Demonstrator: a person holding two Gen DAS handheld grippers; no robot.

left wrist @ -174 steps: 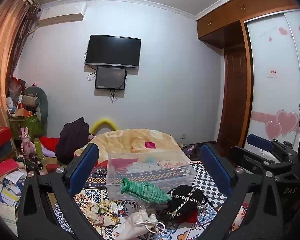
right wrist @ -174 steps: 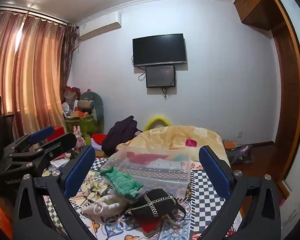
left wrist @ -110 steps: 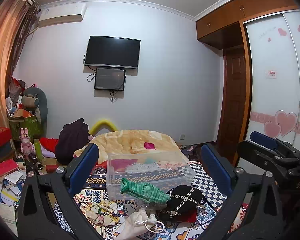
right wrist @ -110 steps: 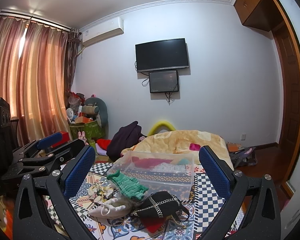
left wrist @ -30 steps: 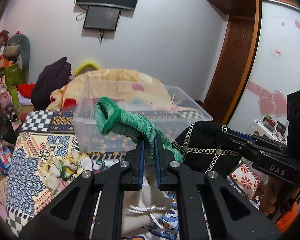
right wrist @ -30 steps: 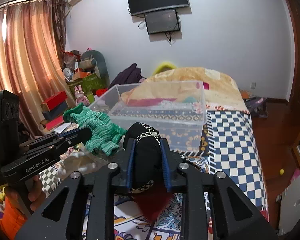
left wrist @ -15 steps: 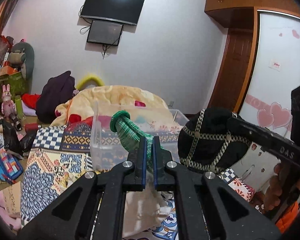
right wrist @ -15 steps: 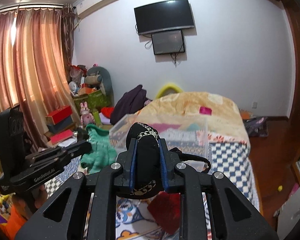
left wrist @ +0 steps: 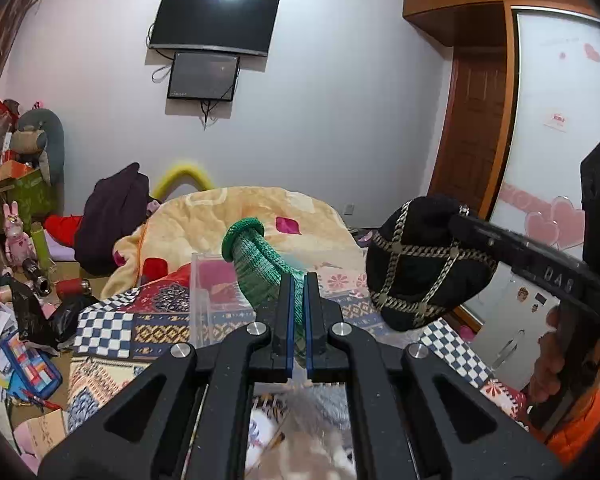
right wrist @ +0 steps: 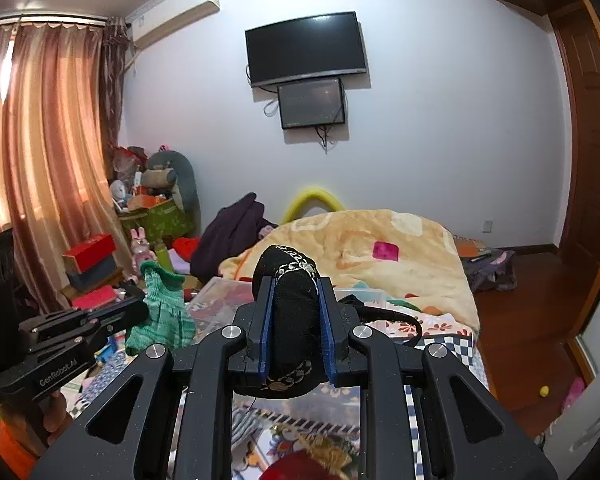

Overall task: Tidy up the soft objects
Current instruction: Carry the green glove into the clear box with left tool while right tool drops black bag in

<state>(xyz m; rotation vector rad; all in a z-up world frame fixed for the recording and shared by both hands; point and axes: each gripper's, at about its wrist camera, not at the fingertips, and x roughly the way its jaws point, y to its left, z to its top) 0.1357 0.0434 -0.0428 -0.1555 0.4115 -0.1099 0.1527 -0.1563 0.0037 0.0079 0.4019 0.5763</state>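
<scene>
My left gripper [left wrist: 297,280] is shut on a green knitted piece [left wrist: 256,264] and holds it in the air above the clear plastic box [left wrist: 204,300] on the bed. It also shows in the right wrist view [right wrist: 160,312]. My right gripper [right wrist: 296,284] is shut on a black bag with chain trim [right wrist: 292,320], lifted above the same box [right wrist: 220,292]. The bag shows in the left wrist view [left wrist: 424,264], to the right of the green piece. A pale drawstring pouch [left wrist: 304,440] lies below on the patterned bedspread.
A yellow blanket [left wrist: 236,224] and a dark garment [left wrist: 112,216] lie behind the box. Toys, boxes and papers [left wrist: 16,280] crowd the floor on the left. A wardrobe [left wrist: 556,160] and door stand on the right. A red item [right wrist: 300,464] lies under the right gripper.
Both grippers, once open and far back, closed on the green piece and the black bag and have lifted them higher over the last second, above the box.
</scene>
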